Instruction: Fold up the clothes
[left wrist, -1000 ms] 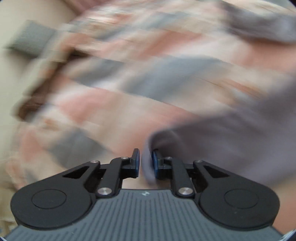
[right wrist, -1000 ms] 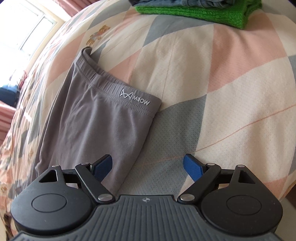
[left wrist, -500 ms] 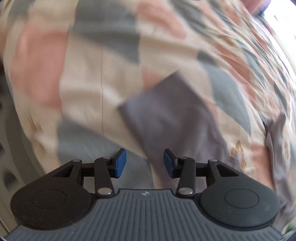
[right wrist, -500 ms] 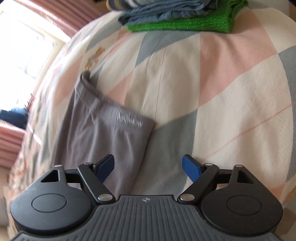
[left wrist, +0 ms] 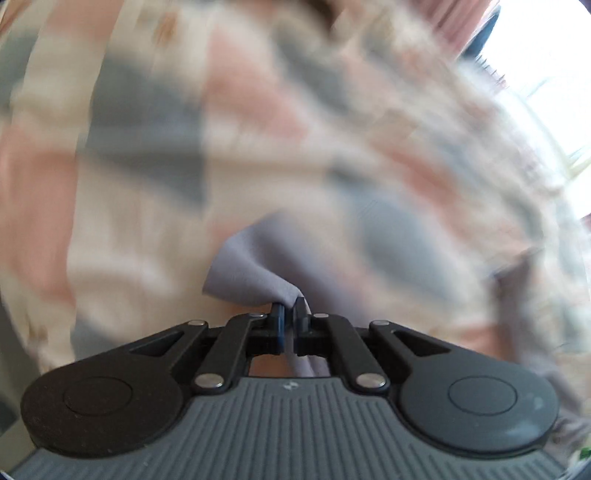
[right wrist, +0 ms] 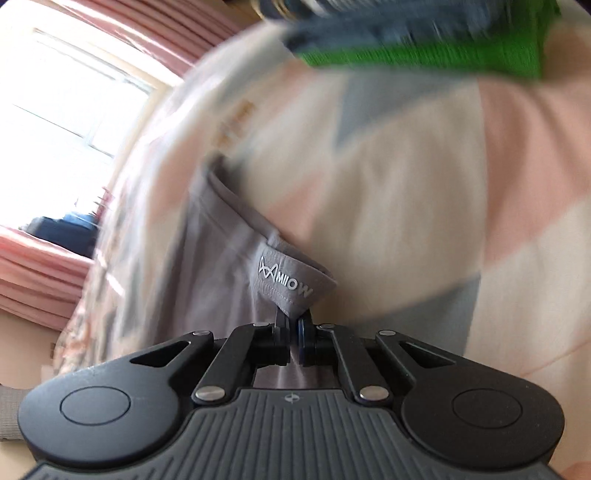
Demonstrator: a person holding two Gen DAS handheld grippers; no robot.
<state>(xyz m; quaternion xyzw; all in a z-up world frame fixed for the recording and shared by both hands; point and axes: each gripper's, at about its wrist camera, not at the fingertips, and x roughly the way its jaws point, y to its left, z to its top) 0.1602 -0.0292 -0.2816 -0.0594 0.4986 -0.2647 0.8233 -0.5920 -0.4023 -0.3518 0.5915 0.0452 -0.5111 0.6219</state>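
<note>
A grey pair of leggings (right wrist: 221,266) with a white logo on the waistband lies on a patchwork bedspread (right wrist: 424,206). My right gripper (right wrist: 293,325) is shut on the waistband corner just below the logo, and that corner is lifted. In the left wrist view my left gripper (left wrist: 290,314) is shut on a bunched fold of the same grey fabric (left wrist: 251,266), which rises in a peak off the blurred bedspread (left wrist: 147,155). The stretch of the garment between the two grips is out of view.
A stack of folded clothes, green knit (right wrist: 424,51) under blue denim (right wrist: 369,22), sits at the far edge of the bed. A bright window (right wrist: 66,110) with pink curtains (right wrist: 33,266) stands to the left. Both views are motion-blurred.
Both grippers were open half a second ago and have shut on the grey leggings. The right one closed on the waistband corner, the left one on a fold, and both ends have lifted.
</note>
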